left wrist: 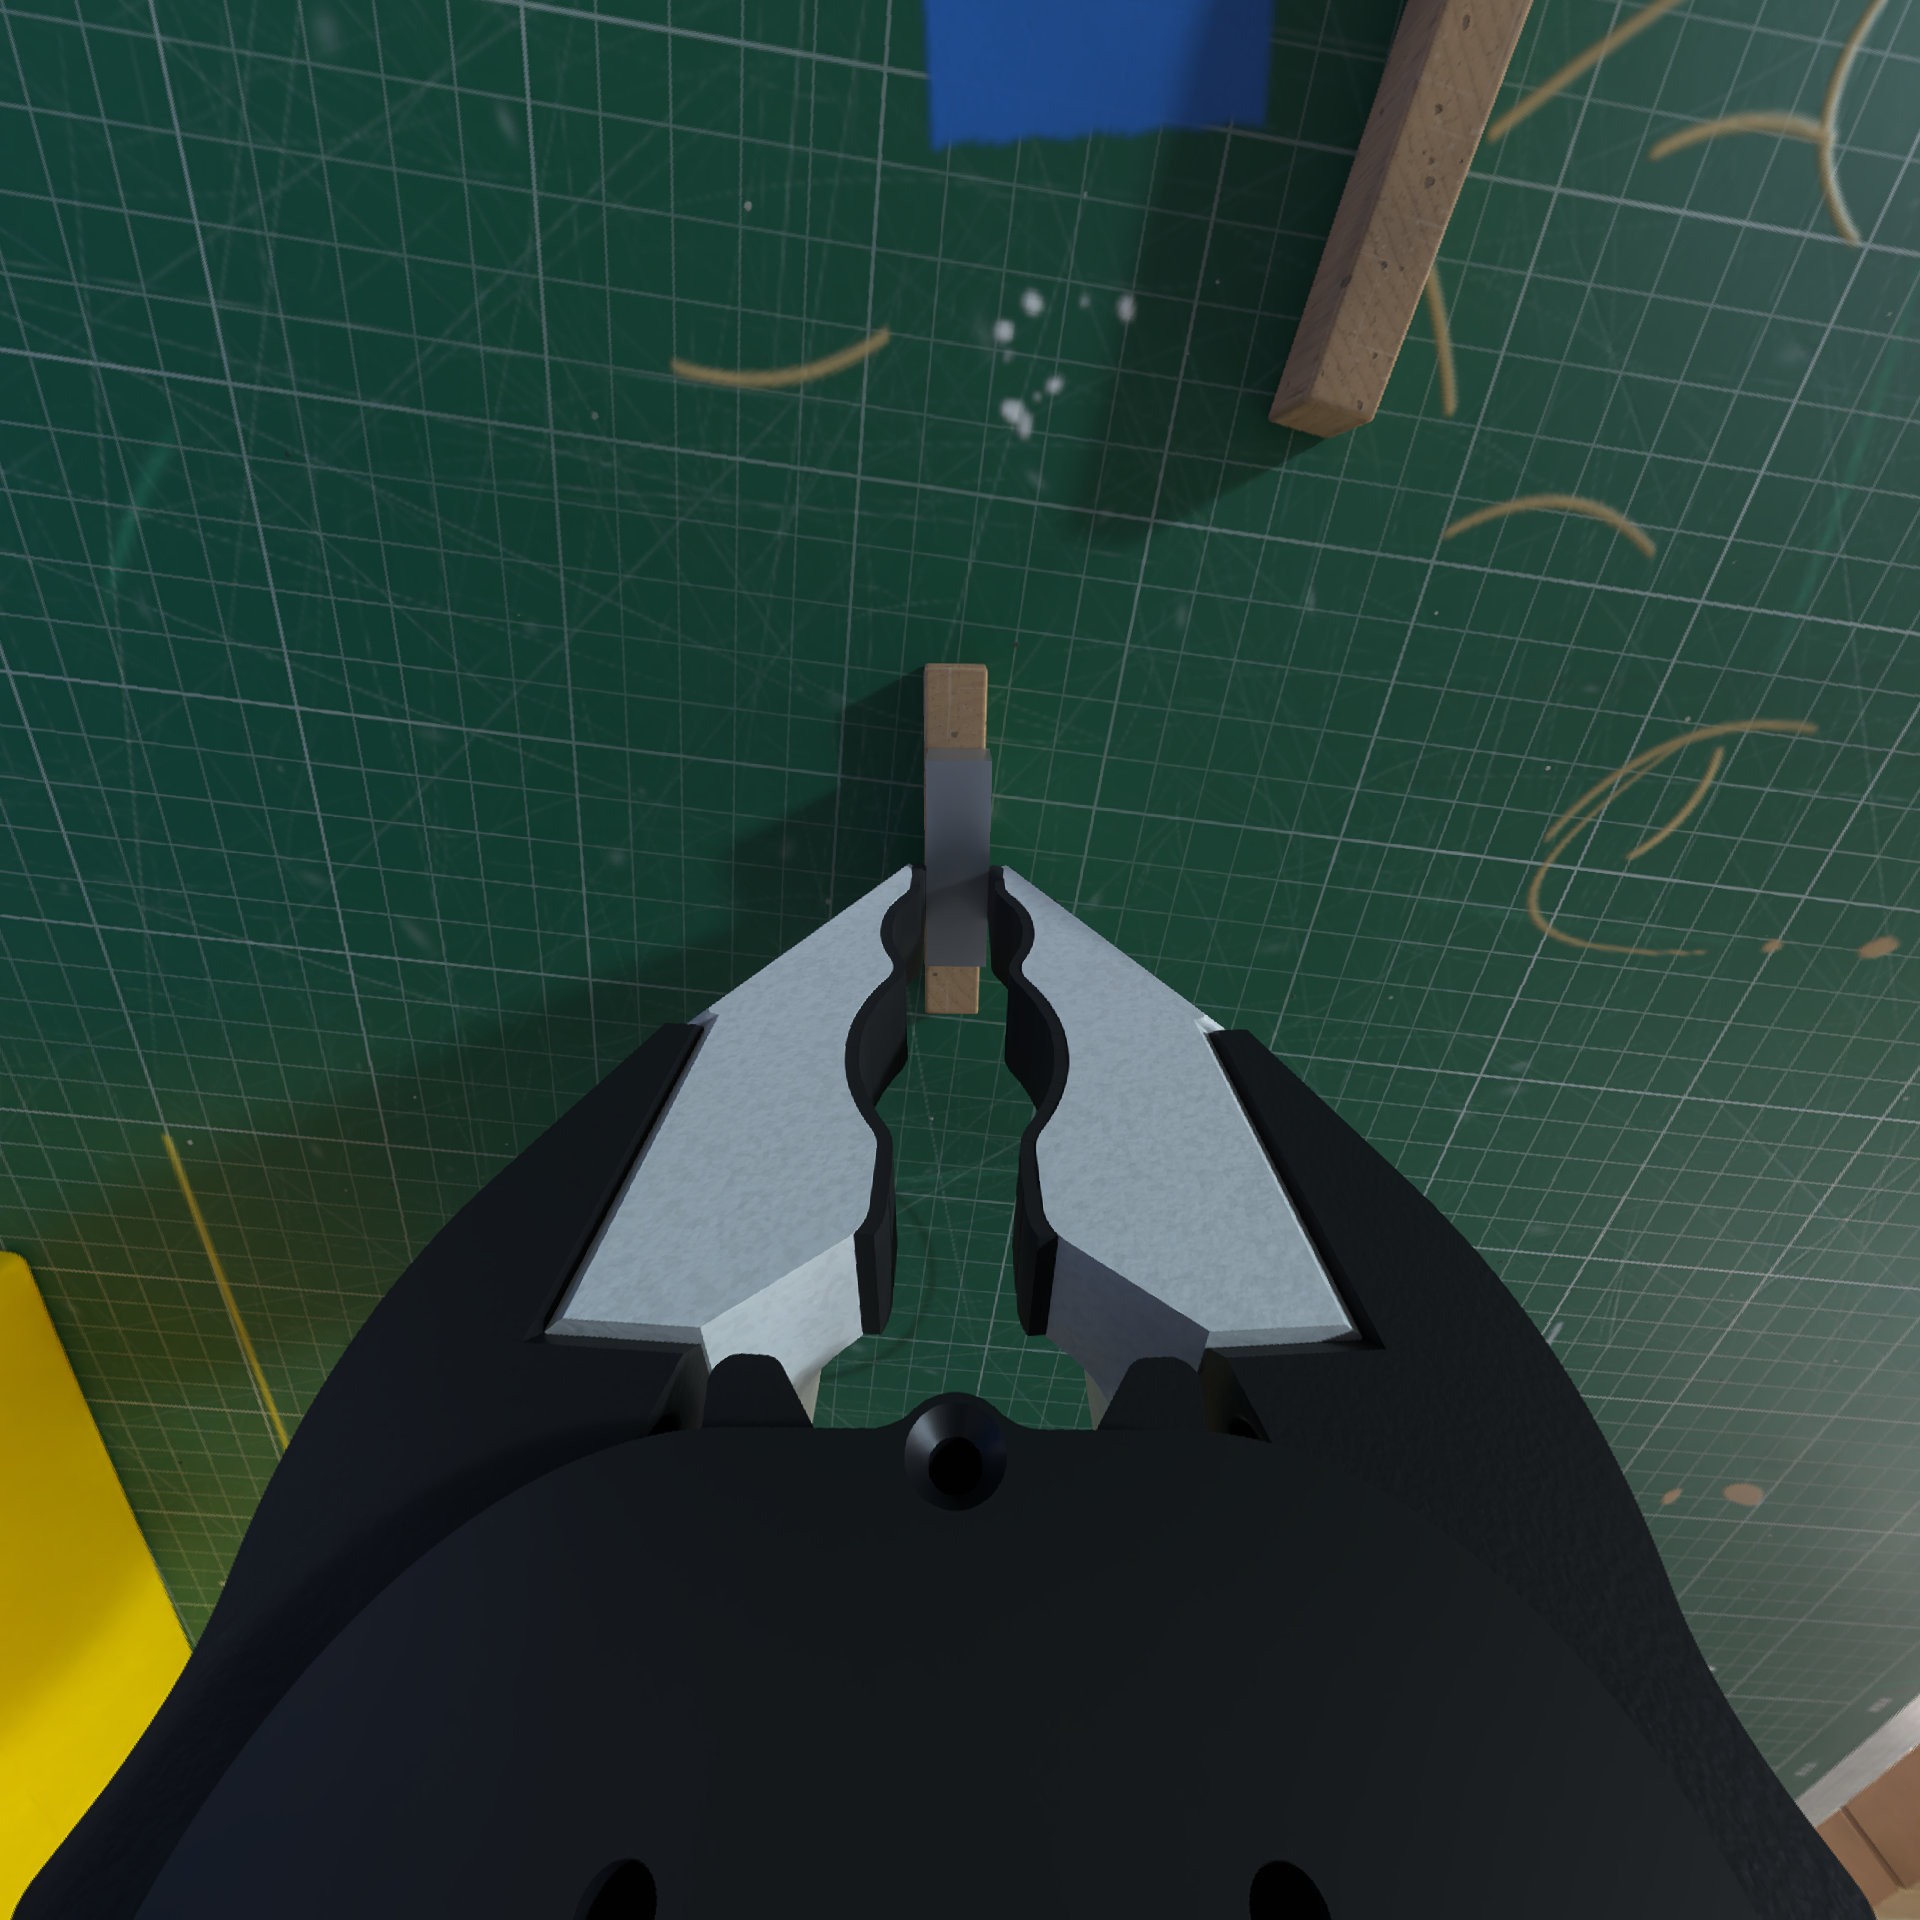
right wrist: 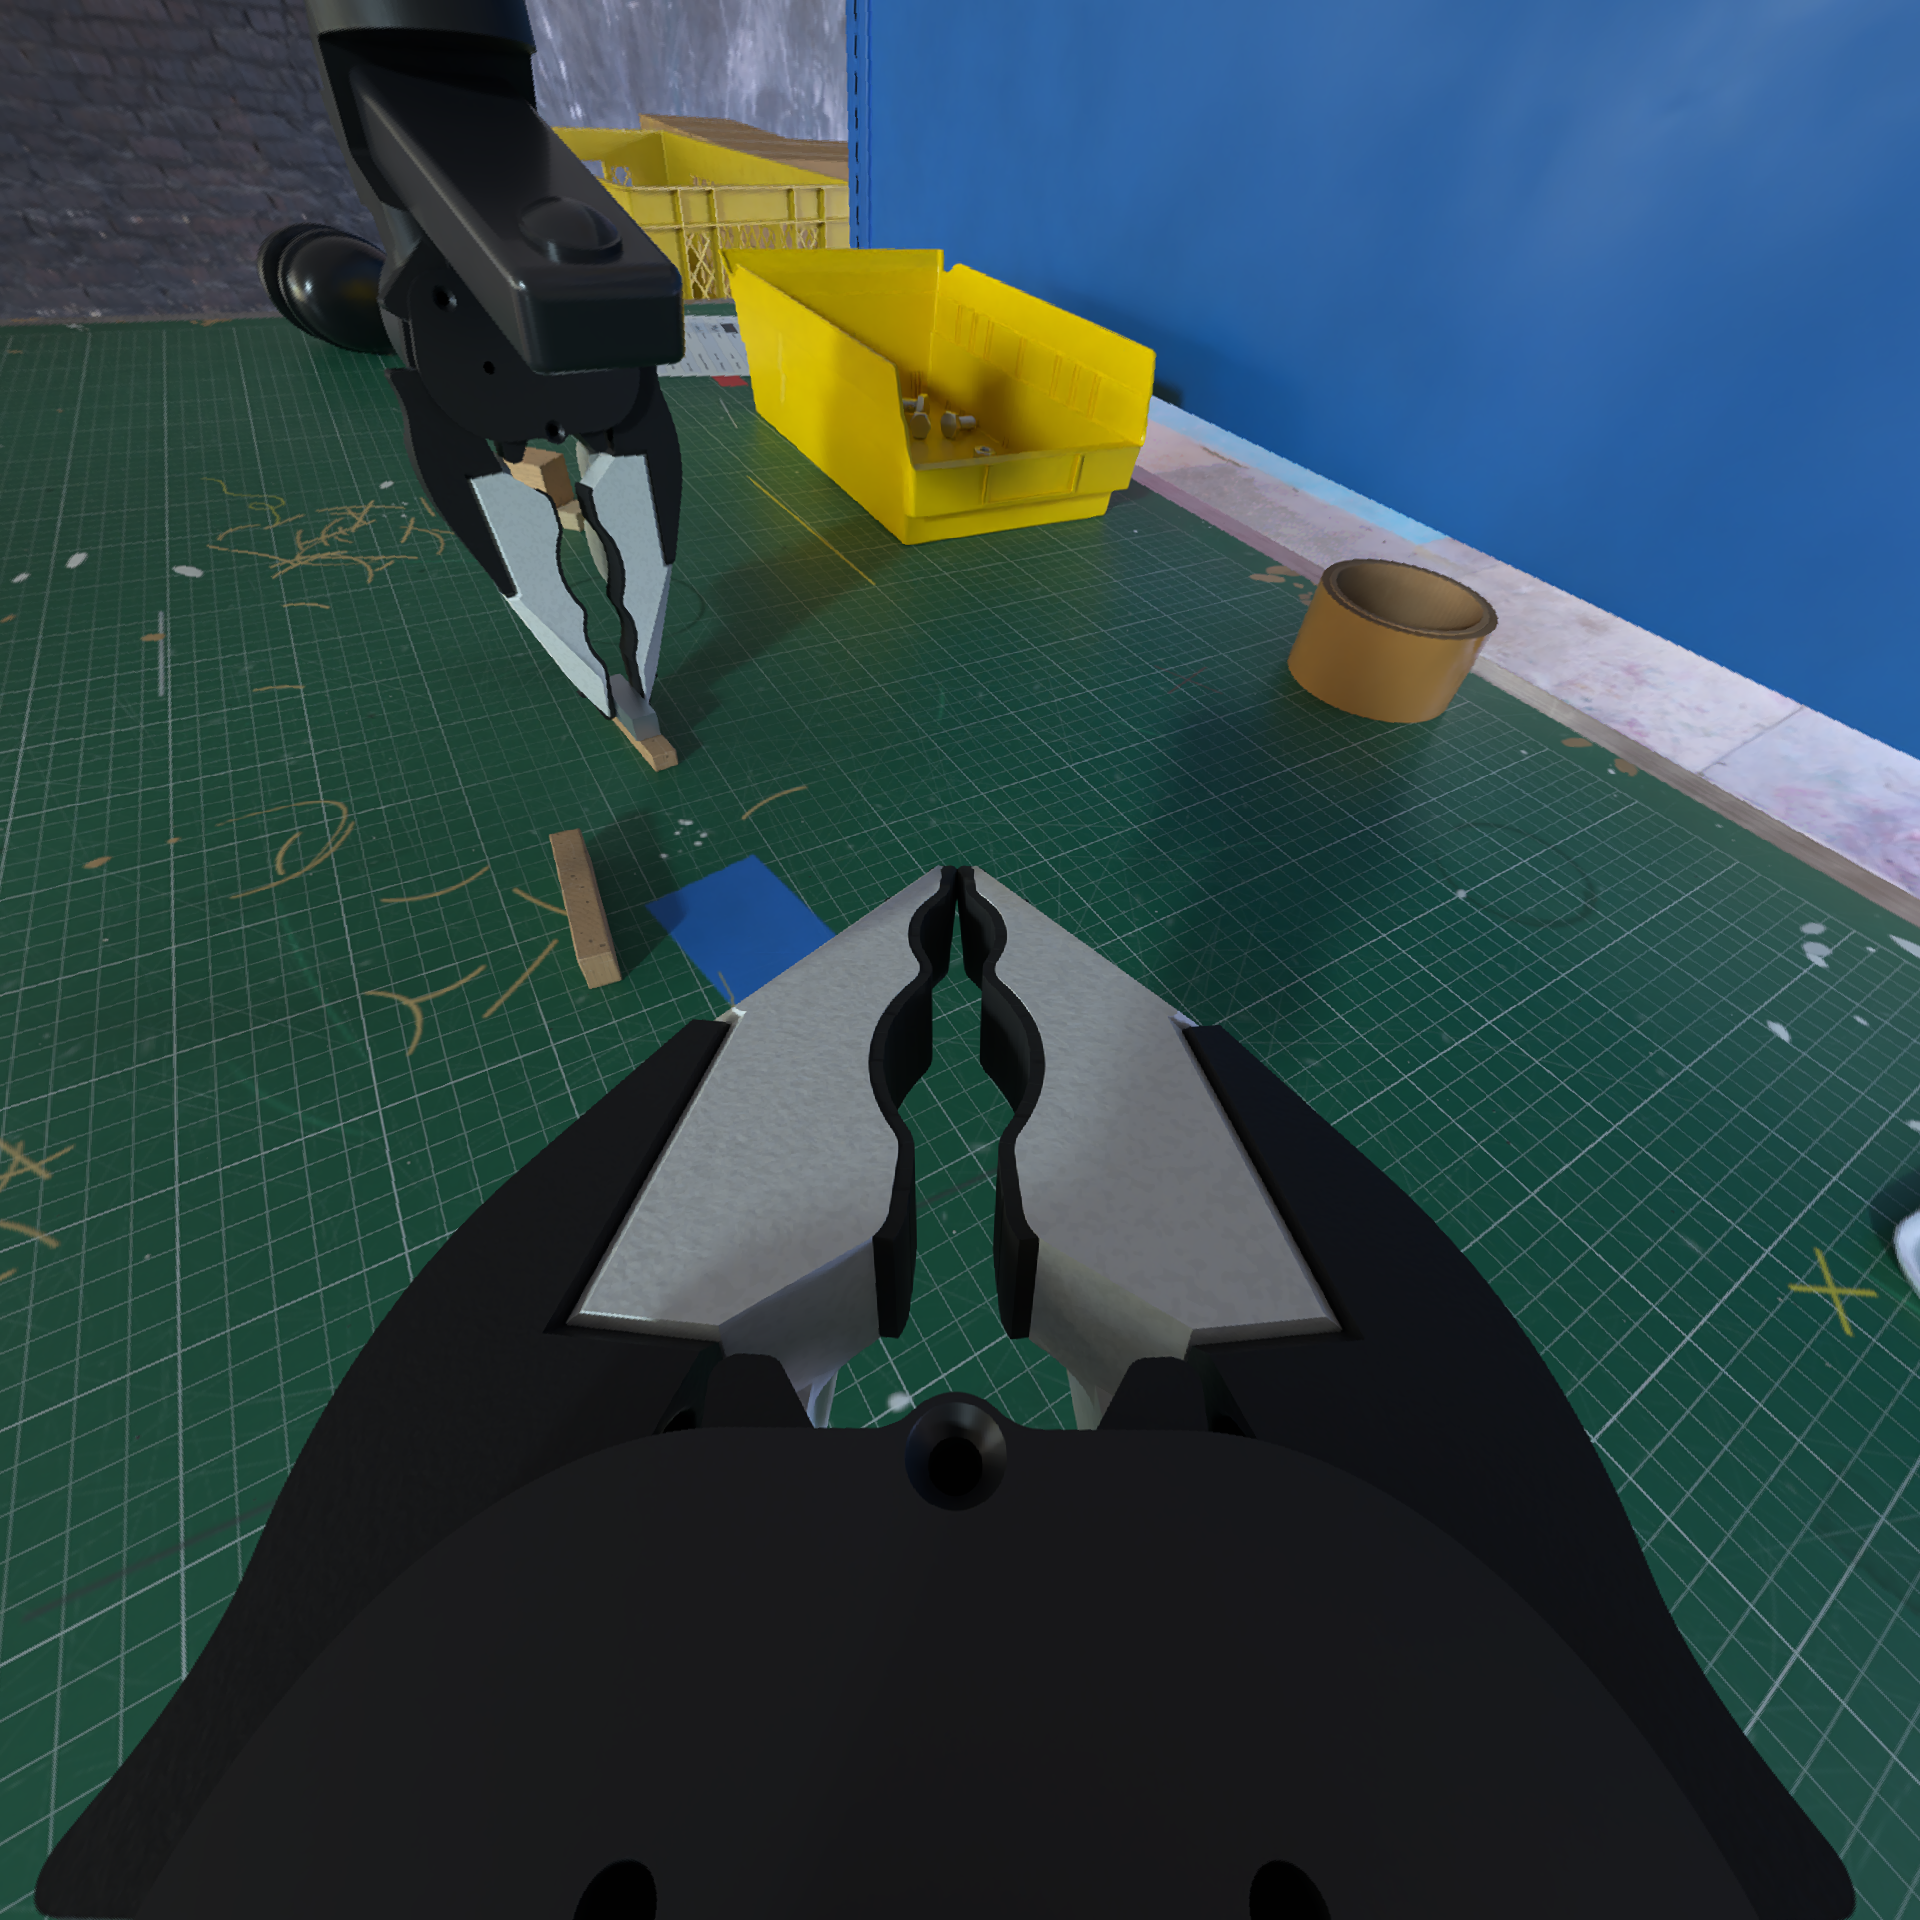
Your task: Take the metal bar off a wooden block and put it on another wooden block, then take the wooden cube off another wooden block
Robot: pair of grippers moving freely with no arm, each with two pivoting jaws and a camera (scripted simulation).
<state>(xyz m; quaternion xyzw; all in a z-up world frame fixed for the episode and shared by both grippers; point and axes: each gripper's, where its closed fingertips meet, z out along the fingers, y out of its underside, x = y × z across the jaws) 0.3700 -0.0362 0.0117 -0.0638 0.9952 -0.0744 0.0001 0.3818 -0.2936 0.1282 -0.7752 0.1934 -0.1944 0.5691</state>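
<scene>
1. In the left wrist view the left gripper (left wrist: 954, 883) points down at the green cutting mat (left wrist: 416, 623); its tips sit on either side of the grey metal bar (left wrist: 957, 831), closed against its near half.
2. The metal bar lies along the top of a small wooden block (left wrist: 955, 701), whose ends stick out beyond the bar at the near and far sides. Both share one long axis, running straight away from this camera, in line with the fingers.
3. Farther on in the same view a longer wooden block (left wrist: 1392, 218) lies flat on the mat, well apart, its long axis slanting up to the right. A blue patch (left wrist: 1096, 73) lies beside it at the top edge.
4. Only the right wrist view shows the right gripper (right wrist: 956, 883), its tips brought together with nothing between them, above bare mat.
5. That view sees the left gripper (right wrist: 623, 691) from the side, low over the bar (right wrist: 636, 715) and its block (right wrist: 655, 748), near the mat.
6. It also shows the longer block (right wrist: 587, 909), a yellow bin (right wrist: 935, 416), a brown tape roll (right wrist: 1387, 639) and a blue wall (right wrist: 1455, 260), none seen whole from the left wrist.
</scene>
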